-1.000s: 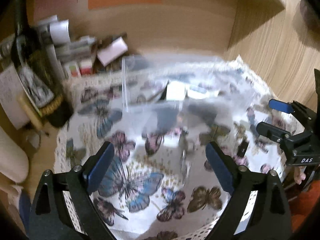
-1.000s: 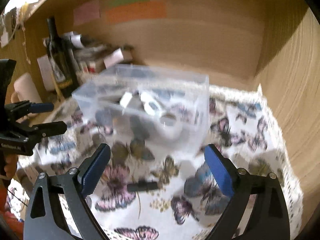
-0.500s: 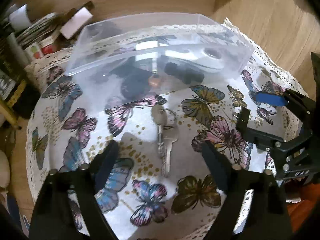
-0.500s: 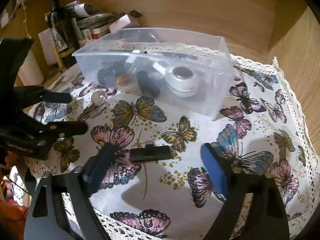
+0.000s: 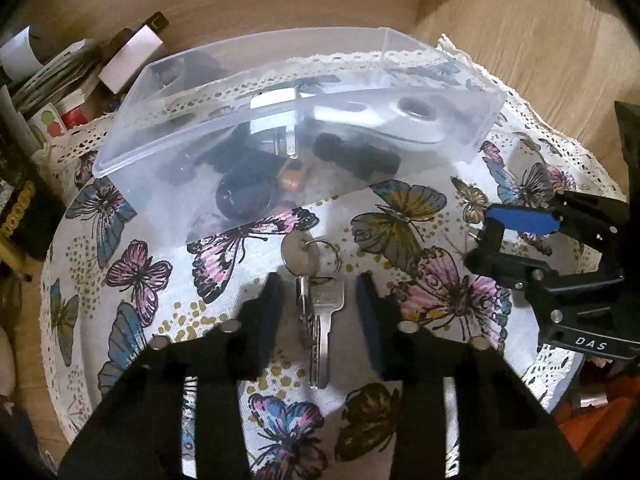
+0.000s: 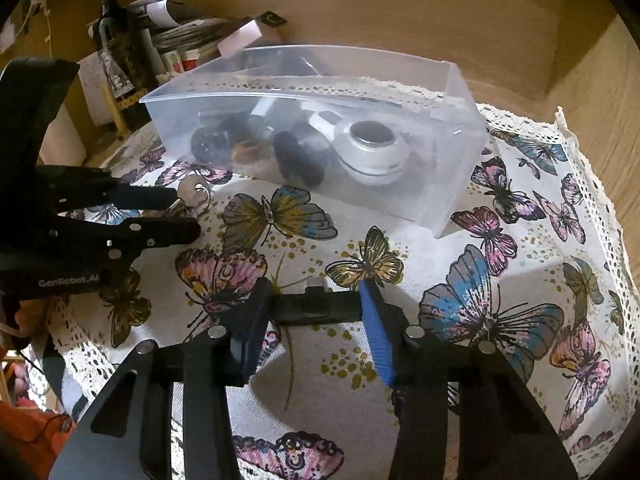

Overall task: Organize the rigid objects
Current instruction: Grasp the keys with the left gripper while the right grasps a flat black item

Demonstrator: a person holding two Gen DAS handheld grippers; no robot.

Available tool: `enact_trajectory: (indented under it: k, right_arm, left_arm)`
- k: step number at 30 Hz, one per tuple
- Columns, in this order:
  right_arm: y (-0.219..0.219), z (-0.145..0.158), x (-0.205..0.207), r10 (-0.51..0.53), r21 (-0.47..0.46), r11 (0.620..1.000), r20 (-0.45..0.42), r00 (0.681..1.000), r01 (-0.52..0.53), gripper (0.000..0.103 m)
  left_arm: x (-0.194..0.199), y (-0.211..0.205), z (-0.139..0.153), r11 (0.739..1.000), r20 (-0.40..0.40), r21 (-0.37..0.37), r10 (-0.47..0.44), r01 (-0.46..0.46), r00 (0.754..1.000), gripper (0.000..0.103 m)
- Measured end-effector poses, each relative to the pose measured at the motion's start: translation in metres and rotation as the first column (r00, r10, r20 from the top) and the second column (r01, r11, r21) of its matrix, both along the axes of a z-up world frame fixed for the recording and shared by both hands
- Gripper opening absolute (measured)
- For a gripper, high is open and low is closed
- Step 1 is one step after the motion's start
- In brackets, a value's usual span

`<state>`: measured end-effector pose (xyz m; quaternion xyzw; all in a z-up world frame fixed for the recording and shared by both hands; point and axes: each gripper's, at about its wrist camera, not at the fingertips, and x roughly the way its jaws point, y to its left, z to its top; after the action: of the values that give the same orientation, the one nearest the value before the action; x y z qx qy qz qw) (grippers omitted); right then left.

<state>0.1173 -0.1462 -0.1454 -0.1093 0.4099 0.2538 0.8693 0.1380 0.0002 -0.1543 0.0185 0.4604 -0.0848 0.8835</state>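
A bunch of silver keys (image 5: 316,300) on a ring lies on the butterfly cloth, between the fingers of my left gripper (image 5: 320,296); the jaws stand apart on either side, not touching. In the right wrist view the keys (image 6: 192,196) show by the left gripper's tips. A small black USB-like device (image 6: 314,307) lies crosswise between the blue pads of my right gripper (image 6: 314,308), which touch or nearly touch its ends. A clear plastic box (image 5: 168,136) behind holds several objects, also in the right wrist view (image 6: 452,160).
The butterfly tablecloth (image 6: 500,312) covers a small table with a lace edge. A dark bottle (image 6: 120,48), papers and small boxes (image 5: 80,80) crowd the back left. Wooden walls close the back and right. The right gripper (image 5: 520,248) shows right of the keys.
Both grippers have come down and forward to the cloth. The left has narrowed around the keys; the right has narrowed around the black device.
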Motion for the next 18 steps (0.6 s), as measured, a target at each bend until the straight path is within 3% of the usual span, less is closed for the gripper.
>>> enact_trajectory:
  k: [1, 18]
  right_arm:
    - [0.0, 0.0, -0.001, -0.001, -0.001, 1.0, 0.005, 1.0, 0.001, 0.041]
    - [-0.01, 0.031, -0.007, -0.042, 0.051, 0.998, 0.093, 0.995, 0.038, 0.041]
  left_arm:
    - [-0.001, 0.0, 0.0, 1.0, 0.002, -0.004, -0.002, 0.002, 1.0, 0.023]
    - [-0.019, 0.004, 0.021, 0.999, 0.076, 0.006, 0.034, -0.034, 0.997, 0.023]
